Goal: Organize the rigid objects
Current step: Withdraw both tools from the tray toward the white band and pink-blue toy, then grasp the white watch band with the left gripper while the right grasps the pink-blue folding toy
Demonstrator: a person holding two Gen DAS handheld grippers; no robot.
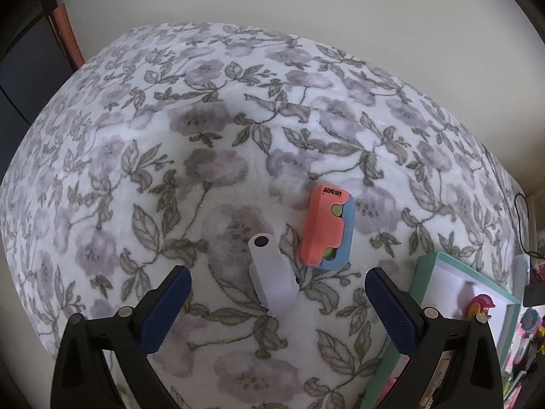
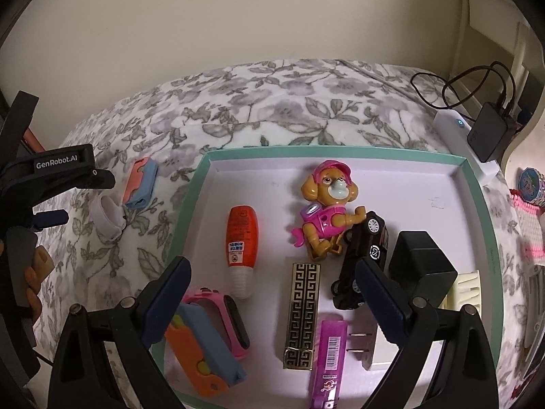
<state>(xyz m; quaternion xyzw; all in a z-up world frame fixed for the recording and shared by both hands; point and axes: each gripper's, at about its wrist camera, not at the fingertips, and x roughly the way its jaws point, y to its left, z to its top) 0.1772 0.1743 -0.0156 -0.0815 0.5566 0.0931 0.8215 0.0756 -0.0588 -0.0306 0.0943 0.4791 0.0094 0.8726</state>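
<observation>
Meanwhile left claw (image 1: 277, 301) open over white clip (image 1: 272, 272); empty.

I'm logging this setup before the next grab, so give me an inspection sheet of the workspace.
Surface: floral blanket on a bed.
Job's things: white clip-like piece and coral-blue toy lie on the blanket; green-rimmed tray holds dog figure, orange tube, black toy car, pink watch.
Clutter: nothing seen on the blanket.
Grippers: left gripper and right gripper open, empty.
Cables: black cable to black charger.
Surroundings: plain wall.
</observation>
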